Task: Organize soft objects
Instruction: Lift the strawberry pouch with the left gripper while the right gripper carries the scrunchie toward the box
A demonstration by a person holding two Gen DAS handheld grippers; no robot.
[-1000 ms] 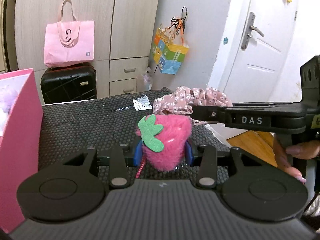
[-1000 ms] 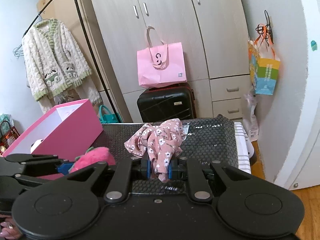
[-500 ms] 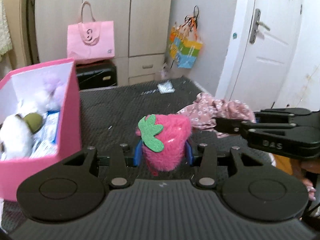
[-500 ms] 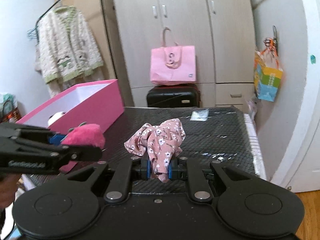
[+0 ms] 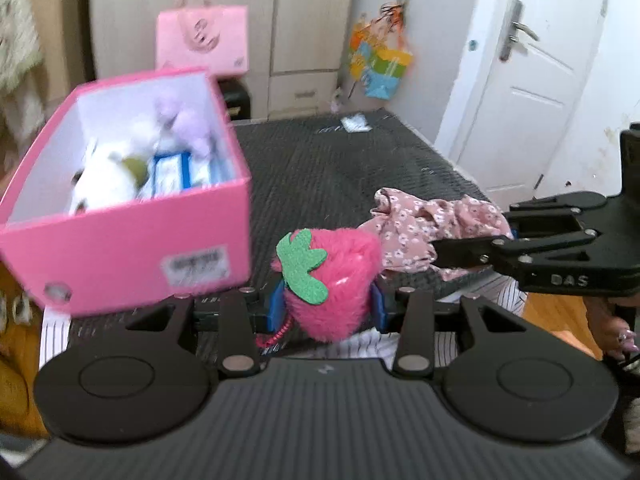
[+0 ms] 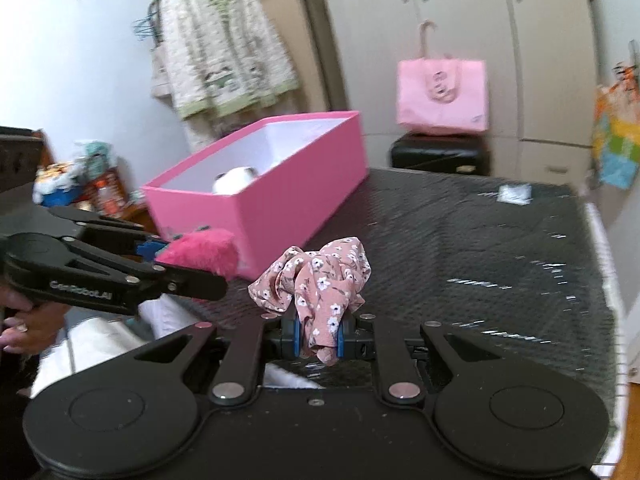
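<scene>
Both loads hang near the pink box (image 5: 132,264), seemingly bound for it: the left gripper (image 5: 326,306) clamps a plush strawberry (image 5: 332,280) and the right gripper (image 6: 318,338) pinches a floral scrunchie (image 6: 316,276).

Two matte black handheld grippers with round side discs, silver pivot screws and blue finger pads (image 5: 276,306); one arm bears white "DAS" lettering, the other "GenRobot.AI".

Fuzzy strawberry toy (image 5: 334,280) between left hand-held gripper (image 5: 327,304) pads, beside pink box (image 5: 132,248)
</scene>
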